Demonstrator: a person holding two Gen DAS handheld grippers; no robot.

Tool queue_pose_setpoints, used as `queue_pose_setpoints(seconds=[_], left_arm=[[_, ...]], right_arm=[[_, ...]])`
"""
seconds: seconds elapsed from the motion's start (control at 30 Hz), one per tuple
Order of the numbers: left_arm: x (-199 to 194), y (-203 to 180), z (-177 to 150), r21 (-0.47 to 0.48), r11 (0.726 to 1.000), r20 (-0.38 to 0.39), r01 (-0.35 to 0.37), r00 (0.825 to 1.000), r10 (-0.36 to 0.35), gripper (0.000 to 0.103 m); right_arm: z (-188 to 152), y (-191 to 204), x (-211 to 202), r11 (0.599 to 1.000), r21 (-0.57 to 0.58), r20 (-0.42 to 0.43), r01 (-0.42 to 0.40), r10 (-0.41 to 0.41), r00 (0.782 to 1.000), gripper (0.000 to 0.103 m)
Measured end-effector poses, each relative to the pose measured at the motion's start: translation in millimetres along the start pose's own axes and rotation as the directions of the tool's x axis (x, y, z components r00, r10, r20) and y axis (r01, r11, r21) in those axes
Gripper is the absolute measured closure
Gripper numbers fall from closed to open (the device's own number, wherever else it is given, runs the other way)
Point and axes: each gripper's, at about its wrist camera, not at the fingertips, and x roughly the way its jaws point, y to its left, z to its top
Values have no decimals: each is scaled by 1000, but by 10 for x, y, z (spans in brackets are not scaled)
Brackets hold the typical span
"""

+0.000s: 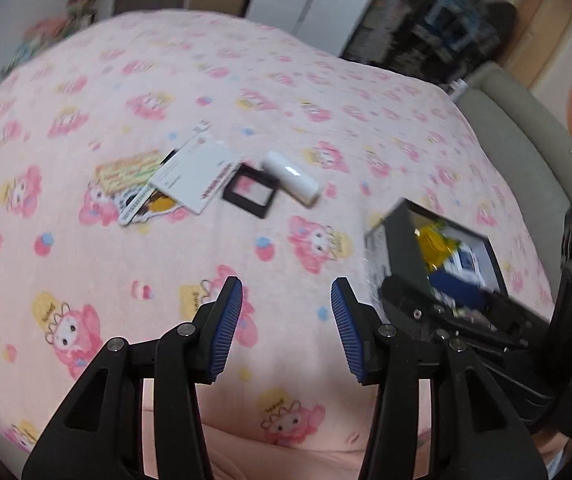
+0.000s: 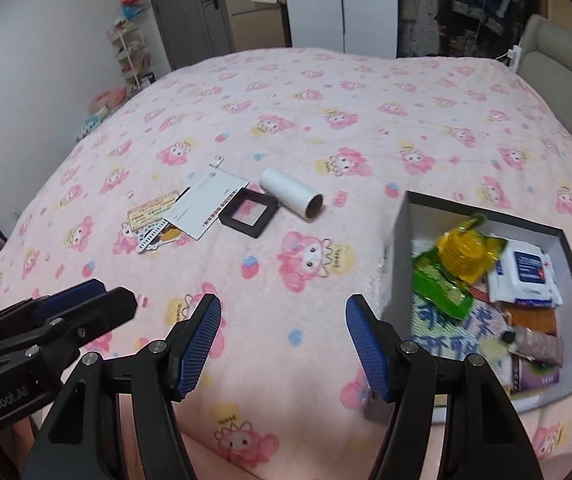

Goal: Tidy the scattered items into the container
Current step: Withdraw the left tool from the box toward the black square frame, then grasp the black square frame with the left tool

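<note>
On the pink patterned bedspread lie a white roll (image 2: pixel 292 193) (image 1: pixel 294 178), a black square frame (image 2: pixel 249 214) (image 1: pixel 250 191), a white card (image 2: pixel 205 204) (image 1: pixel 195 178) and a pile of stickers and tickets (image 2: pixel 151 222) (image 1: pixel 129 184). A grey box (image 2: pixel 402 240) (image 1: pixel 396 248) at the right holds packets and wipes. My left gripper (image 1: pixel 286 312) is open and empty over bare bedspread; it also shows in the right wrist view (image 2: pixel 85 300). My right gripper (image 2: pixel 283 320) is open and empty, just left of the box.
A grey headboard (image 2: pixel 558 64) runs along the bed's right side. A white shelf rack (image 2: pixel 131 56), a door and wardrobes (image 2: pixel 314 4) stand beyond the far edge. The right gripper's black body (image 1: pixel 526 320) sits close beside my left gripper.
</note>
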Motion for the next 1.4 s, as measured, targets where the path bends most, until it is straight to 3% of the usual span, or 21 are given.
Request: queue_pose_setpoints(seconds=[0.27, 0.37, 0.5, 0.63, 0.93, 1.03, 1.2, 1.4], left_arm=[[613, 442, 390, -151, 989, -53, 3, 999, -12, 56], [894, 572, 549, -200, 979, -79, 39, 995, -55, 56], [1226, 657, 684, -215, 975, -86, 58, 993, -78, 56], [1559, 743, 819, -231, 970, -93, 76, 991, -100, 62], [2282, 932, 1107, -270, 955, -109, 123, 981, -158, 63], [2310, 965, 1079, -314, 933, -130, 175, 966, -225, 63], [2201, 906, 1023, -323, 923, -145, 210, 953, -267, 64], [2070, 758, 821, -275, 947, -219, 167, 948, -231, 65]], right_arm=[[230, 118, 631, 1000, 1, -92, -13, 13, 996, 41], [329, 150, 884, 1000, 4, -120, -19, 19, 993, 41], [440, 187, 1224, 1000, -1, -142, -18, 18, 990, 43], [566, 120, 1529, 997, 58, -160, -49, 57, 985, 43], [795, -72, 2047, 981, 173, -148, -92, 118, 982, 43], [781, -44, 2166, 975, 184, -169, -121, 153, 974, 45], [750, 60, 2201, 976, 155, -182, -153, 180, 967, 60], [651, 137, 2010, 986, 100, -186, -135, 152, 971, 63]])
